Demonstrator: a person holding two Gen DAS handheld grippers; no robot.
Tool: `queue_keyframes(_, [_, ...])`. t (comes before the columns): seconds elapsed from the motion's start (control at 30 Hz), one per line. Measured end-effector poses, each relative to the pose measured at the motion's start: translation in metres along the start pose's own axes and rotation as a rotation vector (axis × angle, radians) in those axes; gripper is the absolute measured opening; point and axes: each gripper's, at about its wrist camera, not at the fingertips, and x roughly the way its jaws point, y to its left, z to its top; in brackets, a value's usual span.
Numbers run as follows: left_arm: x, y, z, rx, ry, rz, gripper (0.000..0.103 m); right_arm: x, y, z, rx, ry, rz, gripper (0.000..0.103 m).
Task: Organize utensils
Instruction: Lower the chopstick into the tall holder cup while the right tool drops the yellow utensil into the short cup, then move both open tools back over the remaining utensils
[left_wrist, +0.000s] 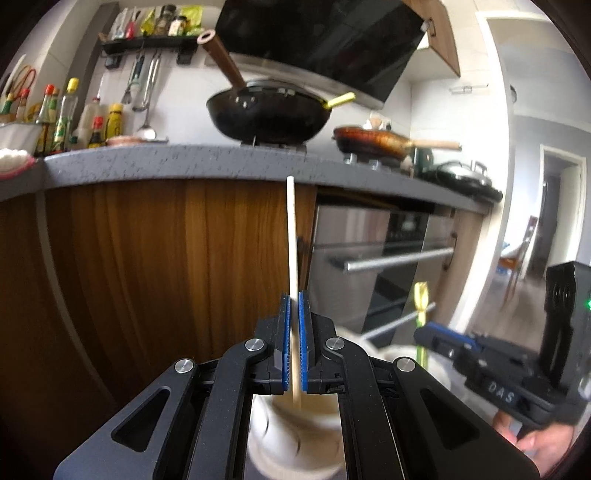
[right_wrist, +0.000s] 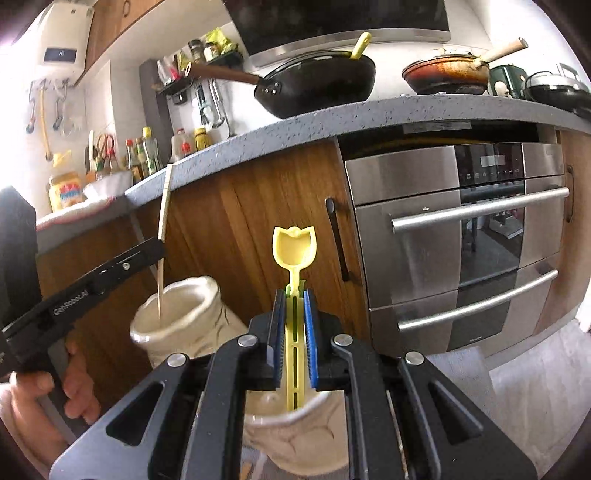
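Low centre in the right view, the right gripper (right_wrist: 294, 325) is clamped on a slotted yellow plastic spoon (right_wrist: 294, 254), its tail over a cream ceramic holder (right_wrist: 295, 435). At left, the left gripper (right_wrist: 157, 245) pinches a pale thin chopstick (right_wrist: 165, 206) over a second cream pot (right_wrist: 177, 317). Both utensils look light, stiff and slippery; mid-shaft grips suit them.

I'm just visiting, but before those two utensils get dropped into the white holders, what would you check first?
1. Left gripper clamped on wooden chopstick: ok.
2. Right gripper clamped on yellow plastic spoon: ok.
3. Chopstick's lower end over left cream holder's mouth: ok.
4. Spoon handle's end inside right cream holder: ok.
5. Holders standing steady: cannot tell, bases hidden.
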Motion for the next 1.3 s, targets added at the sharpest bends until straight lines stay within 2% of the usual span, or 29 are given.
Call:
queue_keyframes(0.07, [-0.004, 0.0, -0.005, 0.017, 0.041, 0.02, 0.005, -0.002, 0.003, -0.003, -0.014, 0.009, -0.012, 0.01])
queue_keyframes(0.2, [-0.016, -0.001, -0.011, 0.04, 0.064, 0.063, 0.005, -0.006, 0.003, -0.009, -0.015, 0.024, -0.031, 0.01])
queue_keyframes(0.3, [-0.022, -0.001, -0.012, 0.036, 0.072, 0.078, 0.01, -0.007, 0.001, -0.01, -0.004, 0.044, -0.037, 0.011])
queue_keyframes(0.33, [-0.025, -0.001, -0.011, 0.035, 0.071, 0.081, 0.014, -0.008, 0.001, -0.01, -0.002, 0.043, -0.038, 0.018])
queue_keyframes(0.37, [-0.028, -0.001, -0.011, 0.034, 0.07, 0.085, 0.015, -0.011, 0.001, -0.009, -0.001, 0.039, -0.04, 0.032])
queue_keyframes(0.4, [-0.031, -0.001, -0.01, 0.034, 0.07, 0.09, 0.019, -0.014, 0.0, -0.008, 0.002, 0.032, -0.038, 0.039])
queue_keyframes(0.43, [-0.034, -0.001, -0.009, 0.033, 0.07, 0.093, 0.024, -0.016, 0.0, -0.008, 0.004, 0.028, -0.037, 0.044])
queue_keyframes(0.5, [-0.041, -0.001, -0.008, 0.029, 0.065, 0.104, 0.035, -0.022, -0.001, -0.006, 0.004, 0.027, -0.042, 0.045])
queue_keyframes(0.63, [-0.057, -0.003, -0.007, 0.023, 0.054, 0.114, 0.062, -0.039, -0.002, -0.001, 0.004, 0.012, -0.045, 0.062])
queue_keyframes(0.83, [-0.082, -0.014, -0.007, 0.038, 0.043, 0.131, 0.089, -0.071, -0.004, 0.003, -0.002, -0.006, -0.056, 0.083])
queue_keyframes(0.97, [-0.096, -0.023, -0.009, 0.05, 0.041, 0.141, 0.095, -0.092, -0.007, 0.002, 0.004, -0.004, -0.068, 0.098])
queue_keyframes(1.13, [-0.108, -0.033, -0.021, 0.049, 0.071, 0.14, 0.097, -0.115, -0.016, -0.001, 0.03, 0.006, -0.11, 0.098])
queue_keyframes(1.3, [-0.109, -0.037, -0.04, 0.039, 0.122, 0.151, 0.097, -0.126, -0.027, -0.011, 0.058, 0.053, -0.16, 0.098])
